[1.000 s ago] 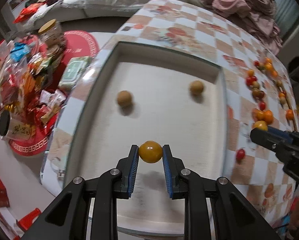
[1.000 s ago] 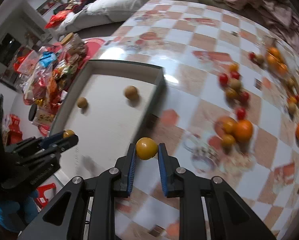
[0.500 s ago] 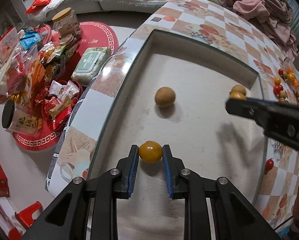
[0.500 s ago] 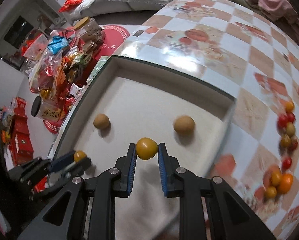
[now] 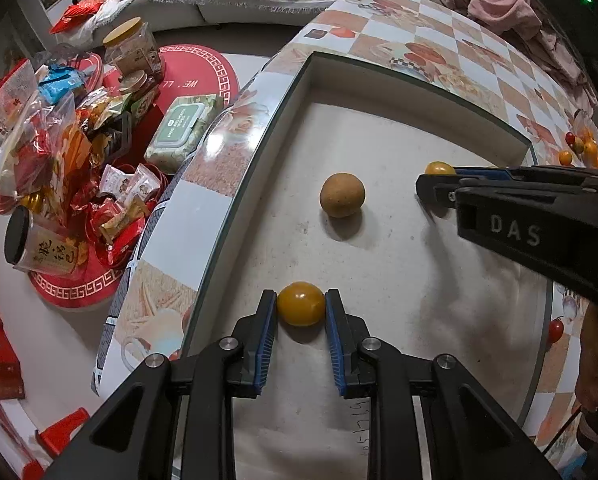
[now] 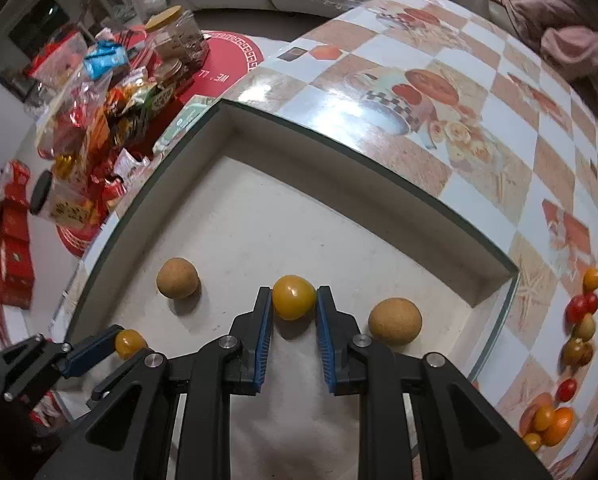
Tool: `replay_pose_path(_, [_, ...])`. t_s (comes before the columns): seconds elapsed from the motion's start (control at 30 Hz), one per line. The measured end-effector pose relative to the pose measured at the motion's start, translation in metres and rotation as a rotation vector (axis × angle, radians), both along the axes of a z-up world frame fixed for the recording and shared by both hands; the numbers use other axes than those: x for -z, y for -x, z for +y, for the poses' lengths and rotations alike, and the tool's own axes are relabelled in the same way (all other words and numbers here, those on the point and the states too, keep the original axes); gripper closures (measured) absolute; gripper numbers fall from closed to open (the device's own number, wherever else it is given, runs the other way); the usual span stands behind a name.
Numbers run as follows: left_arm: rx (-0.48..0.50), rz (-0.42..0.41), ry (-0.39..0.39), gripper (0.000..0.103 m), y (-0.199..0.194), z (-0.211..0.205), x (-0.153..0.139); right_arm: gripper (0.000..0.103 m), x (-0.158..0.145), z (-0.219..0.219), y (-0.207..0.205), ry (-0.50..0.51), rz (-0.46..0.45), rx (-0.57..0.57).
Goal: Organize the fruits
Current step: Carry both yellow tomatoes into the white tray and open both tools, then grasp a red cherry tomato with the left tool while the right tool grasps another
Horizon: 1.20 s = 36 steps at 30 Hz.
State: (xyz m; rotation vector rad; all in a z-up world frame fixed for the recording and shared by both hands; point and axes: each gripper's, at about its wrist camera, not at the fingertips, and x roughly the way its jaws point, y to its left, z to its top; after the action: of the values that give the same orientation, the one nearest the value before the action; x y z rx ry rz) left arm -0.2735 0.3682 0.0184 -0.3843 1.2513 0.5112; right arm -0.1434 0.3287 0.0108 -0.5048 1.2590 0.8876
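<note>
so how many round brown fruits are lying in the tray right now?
2. One round brown fruit lies left of the right gripper; the other brown fruit lies to its right, nearer the shallow white tray's corner. None looks hidden.

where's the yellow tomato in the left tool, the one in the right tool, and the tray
left tool's yellow tomato [image 5: 301, 304], left wrist view, its top face
right tool's yellow tomato [image 6: 293, 297], right wrist view, its top face
tray [image 6: 339, 152], right wrist view, far wall
</note>
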Motion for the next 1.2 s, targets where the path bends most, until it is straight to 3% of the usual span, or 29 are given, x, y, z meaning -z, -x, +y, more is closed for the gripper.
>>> replay_pose_path(0.13, [0.0, 0.009, -0.005, 0.075, -0.001, 0.0, 0.0, 0.079, -0.001, 0.001, 0.001, 0.005, -0.019, -0.016])
replay_pose_path(0.17, [-0.001, 0.013, -0.012, 0.066, -0.002, 0.0, -0.001, 0.079, -0.001, 0.001, 0.0, 0.003, -0.015, -0.015])
replay_pose_path(0.2, [-0.004, 0.014, -0.019, 0.041, -0.001, 0.0, -0.001, 0.079, -0.001, 0.001, -0.001, 0.002, -0.009, -0.015])
replay_pose_path(0.23, [-0.007, 0.004, -0.023, 0.036, 0.0, 0.0, -0.003, 0.078, -0.002, 0.001, -0.001, 0.001, -0.006, -0.016])
replay_pose_path(0.3, [0.005, -0.011, -0.038, 0.036, 0.001, -0.003, -0.006, 0.075, -0.002, 0.0, -0.002, -0.005, 0.003, -0.017])
replay_pose_path(0.37, [0.016, 0.006, -0.046, 0.036, 0.0, -0.005, -0.004, 0.061, -0.002, -0.001, -0.003, -0.005, 0.001, -0.013])
replay_pose_path(0.5, [0.016, 0.017, -0.04, 0.036, -0.001, -0.006, -0.003, 0.055, -0.006, -0.006, -0.006, -0.024, 0.009, 0.001])
replay_pose_path(0.57, [0.019, 0.024, -0.038, 0.036, -0.002, -0.008, -0.003, 0.039, -0.011, -0.008, -0.006, -0.04, 0.01, 0.003])
replay_pose_path(0.67, [0.032, 0.033, -0.042, 0.036, -0.004, -0.012, -0.004, 0.025, -0.024, -0.014, -0.007, -0.083, 0.011, 0.021])
replay_pose_path(0.9, [0.101, 0.029, -0.057, 0.036, -0.016, -0.032, -0.019, 0.023, -0.054, -0.04, -0.016, -0.146, -0.004, 0.097])
replay_pose_path(1.2, [0.218, -0.002, -0.046, 0.036, -0.041, -0.081, -0.036, 0.023, -0.068, -0.124, -0.037, -0.146, -0.009, 0.264])
